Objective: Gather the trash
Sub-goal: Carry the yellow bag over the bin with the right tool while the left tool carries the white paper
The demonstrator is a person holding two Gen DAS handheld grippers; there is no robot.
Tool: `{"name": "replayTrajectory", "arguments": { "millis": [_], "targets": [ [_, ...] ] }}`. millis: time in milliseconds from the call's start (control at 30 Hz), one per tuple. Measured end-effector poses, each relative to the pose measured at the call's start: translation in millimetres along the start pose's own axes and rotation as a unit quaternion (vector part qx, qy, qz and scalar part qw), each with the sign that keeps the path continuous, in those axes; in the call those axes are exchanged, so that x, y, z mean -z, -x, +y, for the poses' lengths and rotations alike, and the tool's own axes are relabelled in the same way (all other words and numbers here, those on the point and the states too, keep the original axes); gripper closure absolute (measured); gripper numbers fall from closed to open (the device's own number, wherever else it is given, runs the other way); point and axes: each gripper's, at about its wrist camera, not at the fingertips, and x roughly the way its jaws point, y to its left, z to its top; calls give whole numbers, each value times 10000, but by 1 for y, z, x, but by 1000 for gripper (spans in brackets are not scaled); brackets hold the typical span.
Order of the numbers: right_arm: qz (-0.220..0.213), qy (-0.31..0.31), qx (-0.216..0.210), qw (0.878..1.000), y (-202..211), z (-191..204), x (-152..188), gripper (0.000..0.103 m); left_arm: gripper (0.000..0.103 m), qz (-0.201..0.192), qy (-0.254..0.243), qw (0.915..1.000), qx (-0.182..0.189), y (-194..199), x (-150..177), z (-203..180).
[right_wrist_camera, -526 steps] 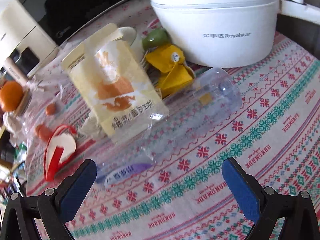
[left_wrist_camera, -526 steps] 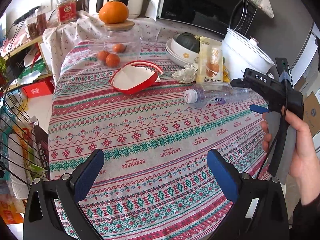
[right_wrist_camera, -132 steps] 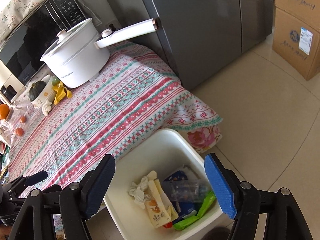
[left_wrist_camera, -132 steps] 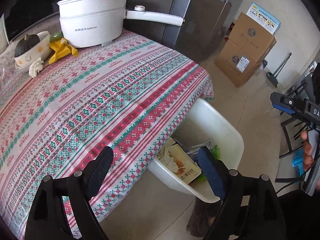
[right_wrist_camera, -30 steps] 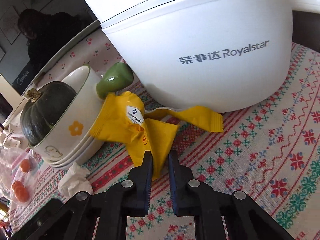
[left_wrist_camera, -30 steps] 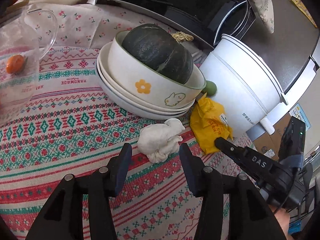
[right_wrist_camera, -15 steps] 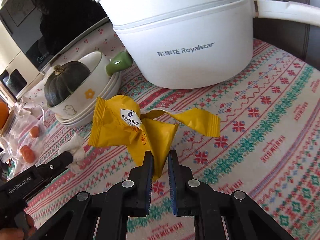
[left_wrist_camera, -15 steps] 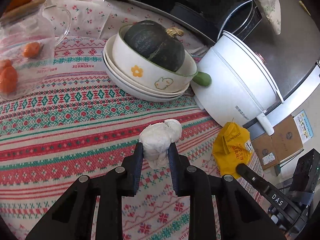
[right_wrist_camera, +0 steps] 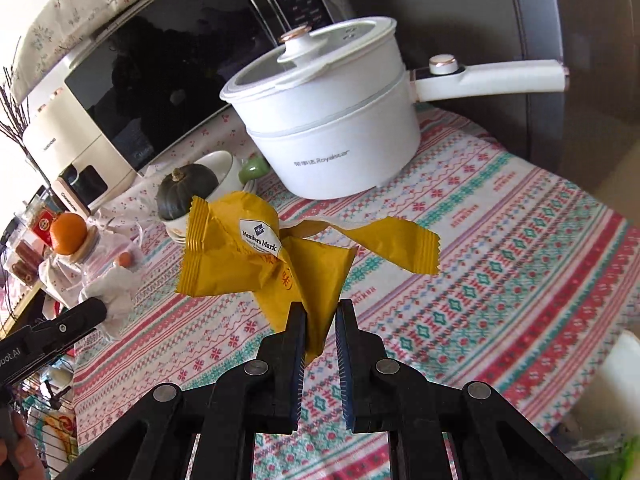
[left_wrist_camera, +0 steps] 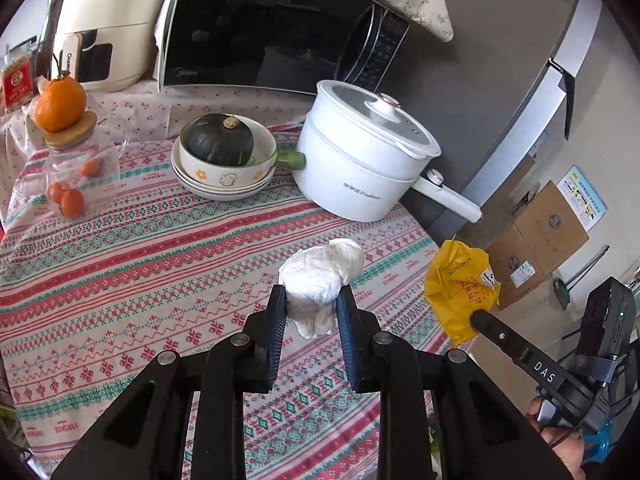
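A crumpled white tissue [left_wrist_camera: 320,280] hangs above the patterned tablecloth [left_wrist_camera: 120,272], pinched between the blue pads of my left gripper [left_wrist_camera: 312,308], which is shut on it. My right gripper [right_wrist_camera: 321,320] is shut on a torn yellow snack wrapper [right_wrist_camera: 256,256] and holds it up over the table. In the left wrist view the yellow wrapper [left_wrist_camera: 460,288] shows at the right, beyond the table's edge, on the tip of the right gripper [left_wrist_camera: 478,316]. The tissue [right_wrist_camera: 116,292] and the left gripper [right_wrist_camera: 86,312] appear at the left of the right wrist view.
A white electric pot [left_wrist_camera: 360,160] with a long handle stands at the back right. Stacked bowls with a dark squash [left_wrist_camera: 218,144] sit beside it. A glass jar [left_wrist_camera: 76,176] with an orange on its lid is at the left. A microwave [left_wrist_camera: 272,28] and cardboard boxes [left_wrist_camera: 548,232] lie beyond.
Both grippers have risen and pulled back from the pot and bowls. The left jaws closed on the tissue and lifted it; the yellow wrapper has left the tablecloth with the right gripper.
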Motion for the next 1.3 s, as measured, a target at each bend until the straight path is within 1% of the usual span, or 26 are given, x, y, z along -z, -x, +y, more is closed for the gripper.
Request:
{"name": "replayTrajectory", "arguments": {
  "millis": [133,267,367,467,533,700,800,900,1100,1300],
  "targets": [
    [-145,-48,-33,9999,39,-20,9,90,77,-8,-91,9998,161,17,20,-32],
    [-200,-67,0,9998,65,-36,22,90,77,-69,-126,9992,372,31,46,-59],
    [-133,-128,6,9998,78,-51,32,90,77,-135,-153,9984,524,37,68,-75],
    [-9,-192,-4,9998,86,-65,41,90,77,-160,-371,9977,552,40,93,-92],
    [33,-159,42,9999,93,-73,47,90,77,-171,-431,9969,629,40,109,-97],
    [185,-158,120,9996,104,-96,61,90,76,-80,-308,9963,793,31,145,-98],
    [291,-122,274,9991,108,-111,71,90,76,82,-250,9961,837,18,161,-97],
    [383,-24,488,9981,110,-123,81,90,76,251,-185,9951,943,6,172,-99],
    [497,185,908,9945,114,-148,102,90,76,551,-208,9932,1008,-20,191,-109],
    [757,-79,1234,9894,111,-185,116,89,76,695,-464,9904,1099,-35,202,-133]
  ]
}}
